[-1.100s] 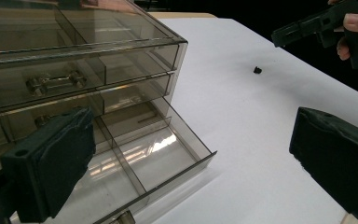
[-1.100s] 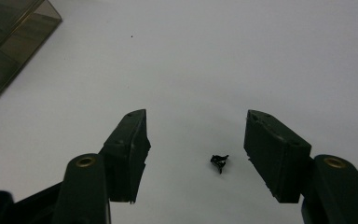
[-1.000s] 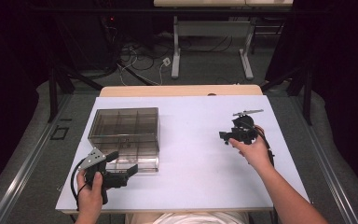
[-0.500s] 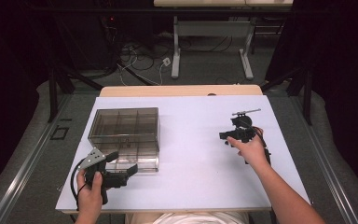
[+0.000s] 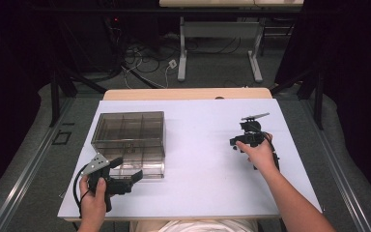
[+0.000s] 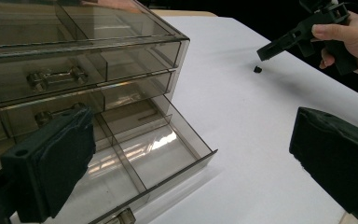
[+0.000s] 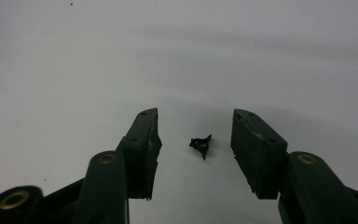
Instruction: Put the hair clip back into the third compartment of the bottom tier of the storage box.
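Note:
A smoky clear drawer cabinet (image 5: 128, 135) stands on the left of the white table (image 5: 198, 183). Its bottom drawer (image 6: 158, 154) is pulled out, and the compartments I can see hold nothing. My left gripper (image 5: 128, 169) sits open just in front of that drawer, its jaws (image 6: 191, 135) wide apart. A tiny black part (image 7: 201, 144) lies on the table at the right, also seen as a speck (image 6: 258, 69). My right gripper (image 7: 196, 121) points down at it. Its jaws have just been closing and stand on either side of the part without touching it.
The cabinet's upper drawers (image 6: 56, 79) are closed and have clear handles. Behind the table's wooden far edge (image 5: 188, 93) are desk legs and cables on the floor. Bare white tabletop lies between the two grippers.

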A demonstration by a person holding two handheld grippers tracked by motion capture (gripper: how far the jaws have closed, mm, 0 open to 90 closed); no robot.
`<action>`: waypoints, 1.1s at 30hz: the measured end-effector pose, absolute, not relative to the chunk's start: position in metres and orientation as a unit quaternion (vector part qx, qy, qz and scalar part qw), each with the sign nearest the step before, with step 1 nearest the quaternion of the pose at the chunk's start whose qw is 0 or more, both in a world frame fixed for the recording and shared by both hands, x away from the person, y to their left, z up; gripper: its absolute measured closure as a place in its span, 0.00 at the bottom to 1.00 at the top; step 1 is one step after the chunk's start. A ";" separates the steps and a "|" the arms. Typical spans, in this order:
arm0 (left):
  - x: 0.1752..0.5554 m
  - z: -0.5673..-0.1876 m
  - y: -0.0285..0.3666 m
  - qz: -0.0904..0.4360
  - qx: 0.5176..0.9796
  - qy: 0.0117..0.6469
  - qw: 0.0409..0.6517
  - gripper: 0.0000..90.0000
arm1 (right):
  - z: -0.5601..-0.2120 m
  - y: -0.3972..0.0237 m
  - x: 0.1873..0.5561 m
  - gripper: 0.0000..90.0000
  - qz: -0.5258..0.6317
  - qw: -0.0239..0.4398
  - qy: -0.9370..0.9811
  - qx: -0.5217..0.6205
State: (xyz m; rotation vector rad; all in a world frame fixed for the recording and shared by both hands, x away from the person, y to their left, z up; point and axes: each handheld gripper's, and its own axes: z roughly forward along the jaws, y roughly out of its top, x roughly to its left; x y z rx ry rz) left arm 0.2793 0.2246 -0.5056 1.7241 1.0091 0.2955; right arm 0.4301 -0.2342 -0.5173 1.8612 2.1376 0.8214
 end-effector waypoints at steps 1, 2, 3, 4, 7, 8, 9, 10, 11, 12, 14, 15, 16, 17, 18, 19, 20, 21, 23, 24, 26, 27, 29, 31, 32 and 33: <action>0.279 -0.506 0.224 0.124 0.723 0.423 0.532 0.01 | -0.518 -0.234 0.431 0.59 0.274 0.096 0.722 0.628; 0.279 -0.506 0.224 0.123 0.723 0.423 0.532 0.01 | -0.519 -0.234 0.431 0.60 0.272 0.092 0.722 0.630; 0.279 -0.506 0.224 0.124 0.723 0.423 0.532 0.01 | -0.520 -0.234 0.431 0.61 0.271 0.093 0.722 0.630; 0.279 -0.506 0.224 0.124 0.723 0.423 0.532 0.01 | -0.521 -0.233 0.432 0.61 0.268 0.091 0.721 0.632; 0.279 -0.506 0.224 0.123 0.722 0.424 0.532 0.01 | -0.524 -0.232 0.433 0.62 0.266 0.087 0.722 0.633; 0.279 -0.506 0.224 0.123 0.722 0.424 0.532 0.01 | -0.524 -0.232 0.433 0.63 0.265 0.086 0.722 0.633; 0.279 -0.506 0.224 0.123 0.722 0.424 0.533 0.01 | -0.525 -0.232 0.433 0.63 0.263 0.087 0.722 0.634; 0.279 -0.506 0.224 0.123 0.722 0.424 0.532 0.01 | -0.525 -0.231 0.433 0.63 0.264 0.085 0.723 0.632; 0.279 -0.506 0.224 0.123 0.722 0.424 0.532 0.01 | -0.525 -0.231 0.434 0.64 0.263 0.083 0.723 0.634; 0.279 -0.506 0.224 0.123 0.723 0.424 0.532 0.01 | -0.525 -0.230 0.433 0.64 0.264 0.079 0.722 0.635; 0.279 -0.506 0.224 0.123 0.723 0.424 0.532 0.01 | -0.526 -0.230 0.434 0.65 0.259 0.084 0.723 0.635; 0.279 -0.506 0.224 0.123 0.723 0.424 0.532 0.01 | -0.527 -0.230 0.434 0.65 0.258 0.084 0.726 0.632; 0.279 -0.506 0.224 0.123 0.723 0.424 0.532 0.01 | -0.528 -0.230 0.435 0.65 0.257 0.084 0.725 0.633; 0.279 -0.506 0.224 0.123 0.723 0.424 0.532 0.01 | -0.528 -0.230 0.435 0.66 0.255 0.082 0.725 0.635; 0.279 -0.506 0.224 0.123 0.723 0.424 0.532 0.01 | -0.528 -0.229 0.435 0.67 0.256 0.082 0.723 0.637; 0.279 -0.506 0.224 0.123 0.723 0.424 0.532 0.01 | -0.528 -0.228 0.435 0.67 0.257 0.079 0.724 0.636; 0.279 -0.506 0.224 0.124 0.723 0.424 0.532 0.01 | -0.529 -0.228 0.436 0.68 0.254 0.082 0.725 0.635; 0.279 -0.506 0.225 0.125 0.723 0.422 0.532 0.01 | -0.530 -0.228 0.436 0.68 0.255 0.081 0.727 0.633; 0.279 -0.506 0.225 0.123 0.723 0.424 0.532 0.01 | -0.530 -0.227 0.436 0.68 0.253 0.079 0.726 0.635; 0.279 -0.506 0.225 0.123 0.723 0.424 0.532 0.01 | -0.531 -0.227 0.437 0.68 0.260 0.078 0.725 0.633; 0.279 -0.506 0.225 0.123 0.723 0.424 0.532 0.01 | -0.531 -0.226 0.437 0.69 0.248 0.079 0.726 0.637; 0.279 -0.506 0.225 0.123 0.723 0.424 0.532 0.01 | -0.532 -0.225 0.437 0.69 0.257 0.075 0.725 0.634; 0.279 -0.506 0.225 0.123 0.723 0.424 0.532 0.01 | -0.533 -0.224 0.438 0.70 0.247 0.080 0.726 0.636; 0.279 -0.506 0.225 0.124 0.722 0.424 0.532 0.01 | -0.534 -0.223 0.438 0.70 0.247 0.078 0.730 0.632; 0.279 -0.506 0.225 0.123 0.722 0.425 0.532 0.01 | -0.534 -0.222 0.438 0.71 0.247 0.075 0.729 0.634; 0.279 -0.506 0.225 0.123 0.721 0.425 0.533 0.01 | -0.535 -0.222 0.438 0.71 0.249 0.077 0.730 0.632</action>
